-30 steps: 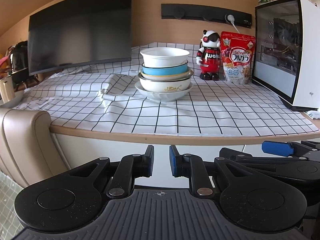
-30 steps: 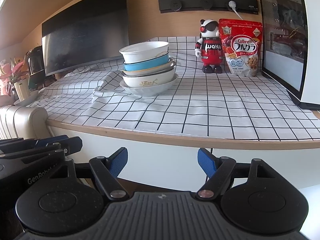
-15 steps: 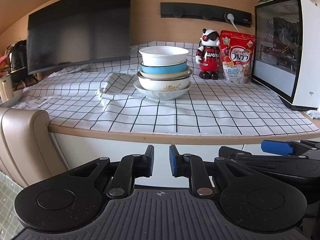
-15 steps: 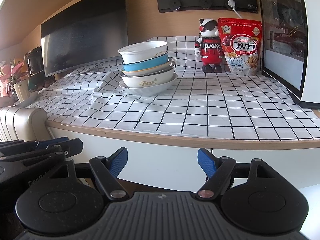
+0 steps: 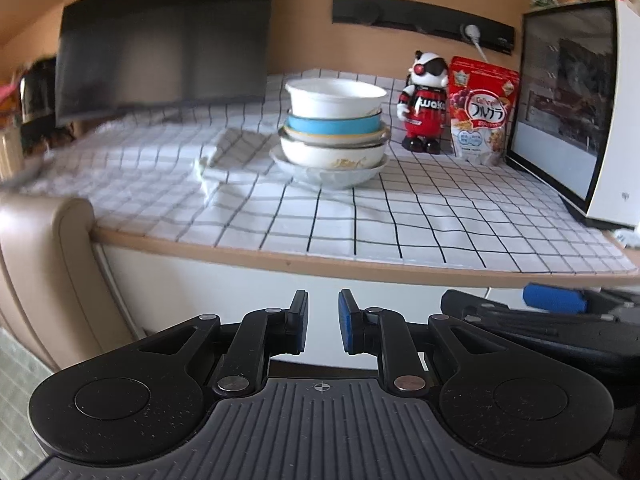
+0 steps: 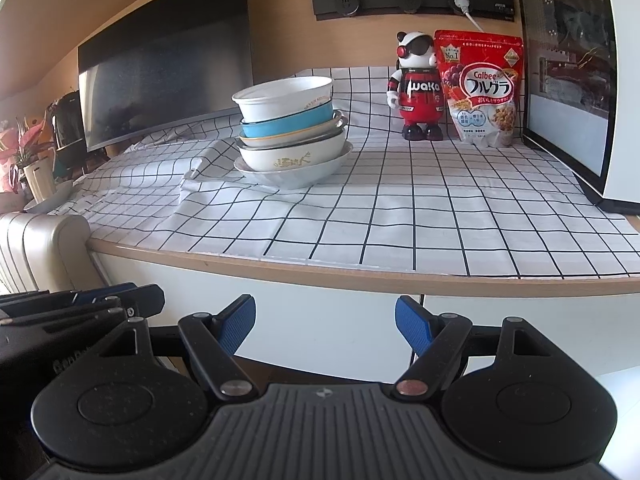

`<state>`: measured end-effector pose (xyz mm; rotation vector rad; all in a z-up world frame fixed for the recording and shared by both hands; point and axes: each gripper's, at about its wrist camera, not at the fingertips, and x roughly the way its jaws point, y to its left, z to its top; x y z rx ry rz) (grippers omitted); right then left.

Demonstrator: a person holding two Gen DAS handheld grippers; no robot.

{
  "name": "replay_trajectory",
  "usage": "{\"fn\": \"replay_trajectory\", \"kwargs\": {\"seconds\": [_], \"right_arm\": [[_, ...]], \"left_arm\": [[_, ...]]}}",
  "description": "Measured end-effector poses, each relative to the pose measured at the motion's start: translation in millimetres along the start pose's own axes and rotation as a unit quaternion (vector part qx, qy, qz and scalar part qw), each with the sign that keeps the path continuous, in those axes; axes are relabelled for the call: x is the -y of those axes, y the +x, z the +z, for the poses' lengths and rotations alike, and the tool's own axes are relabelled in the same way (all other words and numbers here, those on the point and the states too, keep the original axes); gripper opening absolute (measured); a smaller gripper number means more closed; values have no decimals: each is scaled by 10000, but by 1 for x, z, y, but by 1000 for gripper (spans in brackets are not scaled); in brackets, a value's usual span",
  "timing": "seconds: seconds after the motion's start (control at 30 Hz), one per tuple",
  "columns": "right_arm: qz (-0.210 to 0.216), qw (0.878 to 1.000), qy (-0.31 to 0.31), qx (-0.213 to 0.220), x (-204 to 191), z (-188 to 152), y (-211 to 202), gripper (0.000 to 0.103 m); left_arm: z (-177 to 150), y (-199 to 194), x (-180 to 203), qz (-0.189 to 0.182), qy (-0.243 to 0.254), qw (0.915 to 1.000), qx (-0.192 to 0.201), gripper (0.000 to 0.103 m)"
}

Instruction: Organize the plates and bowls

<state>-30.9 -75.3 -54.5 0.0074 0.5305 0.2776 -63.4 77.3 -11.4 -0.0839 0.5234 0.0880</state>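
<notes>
Both grippers nearer counter edge (image 6: 360, 274), bowl stack (image 6: 290, 132) untouched

Both wrist cameras sat low, just below and in front of the near edge of the counter (image 5: 360, 270), and faced its far wall. The left view looked from a little further left, its left side blurred, perhaps by motion. The right view was sharper. Both shared the stack of bowls (image 5: 334, 132) (image 6: 292, 130), the toy figure (image 5: 426, 102) (image 6: 418, 86), the cereal bag (image 5: 482, 116) (image 6: 482, 86) and the checked cloth (image 5: 420, 216) (image 6: 420, 208).
</notes>
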Motion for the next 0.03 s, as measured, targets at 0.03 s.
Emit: {"fn": "replay_trajectory", "kwargs": {"seconds": [0.03], "right_arm": [[3,10000,11,-14,0,0,1,78]], "left_arm": [[1,2,-3,-93,-103,9999,-61,20]]}}
